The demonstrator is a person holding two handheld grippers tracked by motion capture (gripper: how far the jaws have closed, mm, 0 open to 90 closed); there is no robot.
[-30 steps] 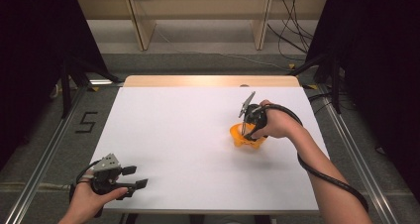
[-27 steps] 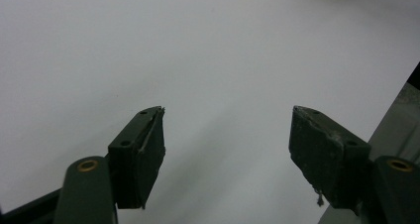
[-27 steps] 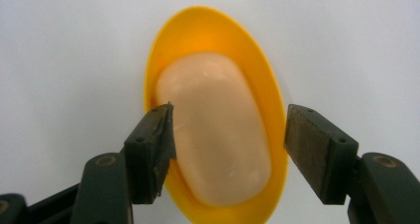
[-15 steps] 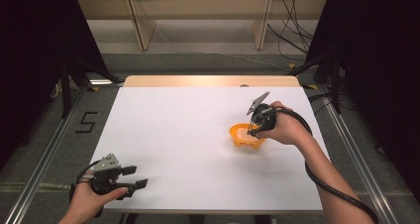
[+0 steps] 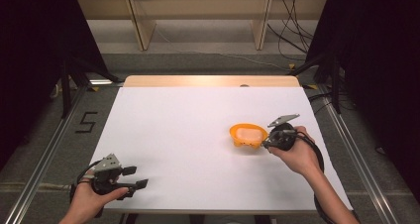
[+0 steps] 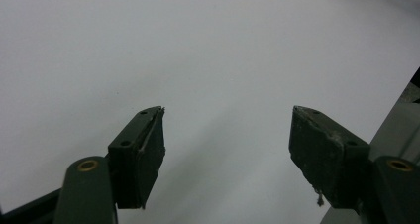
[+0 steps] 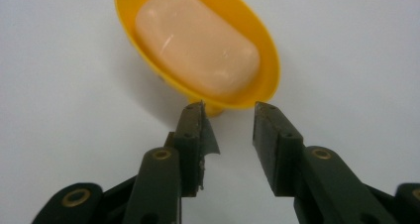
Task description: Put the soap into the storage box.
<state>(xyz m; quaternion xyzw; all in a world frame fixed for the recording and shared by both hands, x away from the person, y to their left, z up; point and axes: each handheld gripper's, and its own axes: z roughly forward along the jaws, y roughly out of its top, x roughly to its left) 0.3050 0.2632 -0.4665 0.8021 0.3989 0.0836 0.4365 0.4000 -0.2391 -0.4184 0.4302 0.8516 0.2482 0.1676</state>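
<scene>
The table (image 5: 198,130) was big, flat and white, with a strip of light wood along its far edge. Most of the top was bare, so there was lots of room in the middle and on the left side. A yellow soap dish (image 5: 247,135) sat on the right half of the table, well away from the near edge and closer to the right edge. It was oval, smooth and shiny, like plastic. A pale pink bar of soap (image 7: 198,40) lay inside it, with round corners and a glossy top. The right gripper (image 7: 229,110) was just beside the dish, on the side toward the right edge. Its two black jaws stood a little apart with nothing between them, and their tips were right at the dish's rim. The left gripper (image 5: 133,177) rested at the near left corner, close to the table's front edge. Its jaws were spread wide and held nothing, with plain white table beyond them.
</scene>
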